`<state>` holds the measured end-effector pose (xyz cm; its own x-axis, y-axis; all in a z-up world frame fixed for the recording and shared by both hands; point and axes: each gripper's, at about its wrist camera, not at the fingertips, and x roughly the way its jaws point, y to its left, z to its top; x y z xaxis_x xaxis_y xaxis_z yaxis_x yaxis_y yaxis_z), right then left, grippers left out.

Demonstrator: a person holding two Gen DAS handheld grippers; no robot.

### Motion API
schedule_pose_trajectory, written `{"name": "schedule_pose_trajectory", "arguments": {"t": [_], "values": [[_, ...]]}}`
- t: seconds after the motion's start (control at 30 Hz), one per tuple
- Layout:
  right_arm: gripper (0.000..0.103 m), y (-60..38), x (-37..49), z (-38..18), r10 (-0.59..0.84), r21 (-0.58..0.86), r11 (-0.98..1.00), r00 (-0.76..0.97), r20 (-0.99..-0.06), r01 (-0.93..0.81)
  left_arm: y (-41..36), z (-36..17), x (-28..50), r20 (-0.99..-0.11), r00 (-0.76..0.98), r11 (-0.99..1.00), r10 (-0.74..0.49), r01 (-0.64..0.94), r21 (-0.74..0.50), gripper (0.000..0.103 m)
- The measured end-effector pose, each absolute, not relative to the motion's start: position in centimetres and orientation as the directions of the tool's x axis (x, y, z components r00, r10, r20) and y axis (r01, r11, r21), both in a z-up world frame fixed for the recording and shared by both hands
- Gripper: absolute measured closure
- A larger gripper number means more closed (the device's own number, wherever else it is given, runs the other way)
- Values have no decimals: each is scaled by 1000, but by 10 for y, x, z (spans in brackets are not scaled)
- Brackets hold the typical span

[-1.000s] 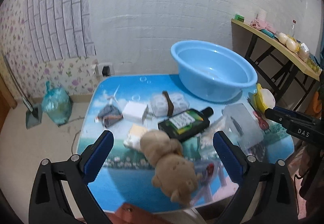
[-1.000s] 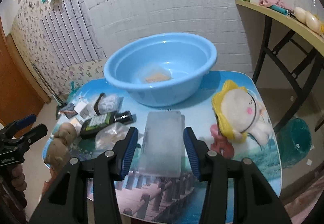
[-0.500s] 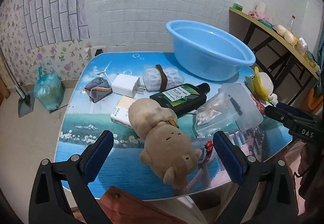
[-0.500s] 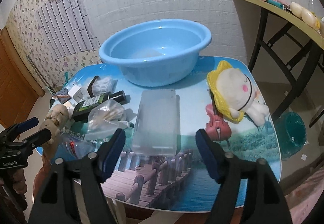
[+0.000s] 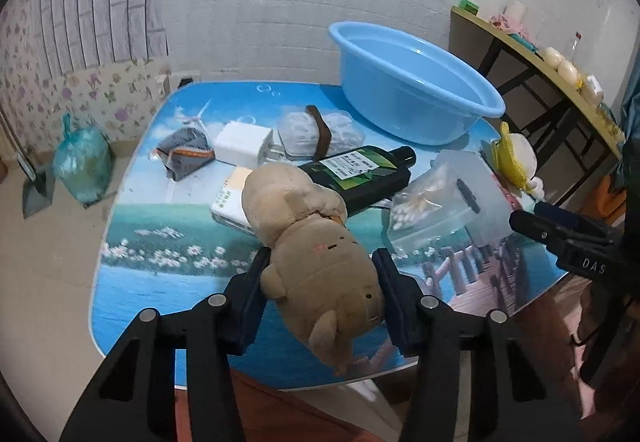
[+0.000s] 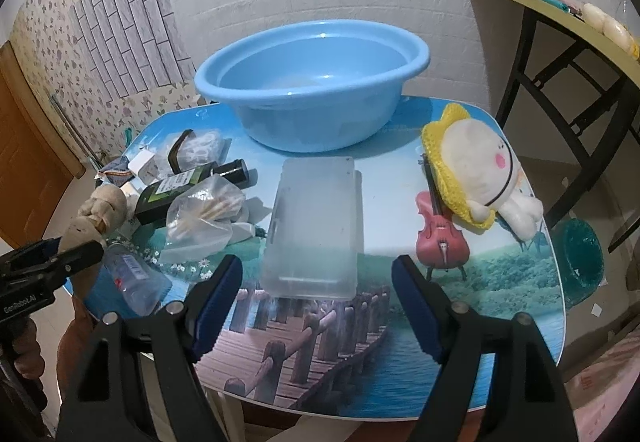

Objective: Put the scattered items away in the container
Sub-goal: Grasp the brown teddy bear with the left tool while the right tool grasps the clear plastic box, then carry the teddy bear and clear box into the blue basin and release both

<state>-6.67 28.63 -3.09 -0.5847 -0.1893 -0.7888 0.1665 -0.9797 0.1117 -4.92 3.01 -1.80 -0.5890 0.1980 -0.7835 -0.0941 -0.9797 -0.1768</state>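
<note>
Our left claw (image 5: 320,274) is closing on the tan plush toy (image 5: 316,258), its pads seemingly already touching both flanks. Our right claw (image 6: 318,302) is opening, nothing gripped, just short of the frosted plastic box (image 6: 314,226). Beyond that box, the blue basin (image 6: 312,82) stands at the bench's (image 6: 360,362) far edge.

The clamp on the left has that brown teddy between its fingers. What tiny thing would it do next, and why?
Probably finish squeezing, then lift. The left gripper is closing with its pads either side of the brown plush bear, which lies at the near edge of the table. The blue basin sits at the far side, so the bear must rise clear of the dark bottle first.
</note>
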Motion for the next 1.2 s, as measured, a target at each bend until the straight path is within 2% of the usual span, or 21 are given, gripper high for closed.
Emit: {"name": "schedule_pose_trajectory", "arguments": {"t": [0.53, 0.57, 0.63, 1.2], "values": [[25, 277, -78, -56, -150, 75, -985, -547, -824, 157, 21, -16, -52, -771, -598, -976, 217, -103, -194, 53], [27, 277, -79, -57, -131, 55, -987, -552, -823, 153, 21, -16, -52, -771, -599, -976, 216, -101, -194, 53], [42, 275, -81, -60, -108, 24, -988, -560, -821, 155, 21, -15, -53, -770, -601, -976, 214, -100, -194, 53], [44, 277, -63, -21, -217, 76, -967, -624, -751, 245, 25, 12, -47, -732, -652, -980, 197, -104, -171, 53]]}}
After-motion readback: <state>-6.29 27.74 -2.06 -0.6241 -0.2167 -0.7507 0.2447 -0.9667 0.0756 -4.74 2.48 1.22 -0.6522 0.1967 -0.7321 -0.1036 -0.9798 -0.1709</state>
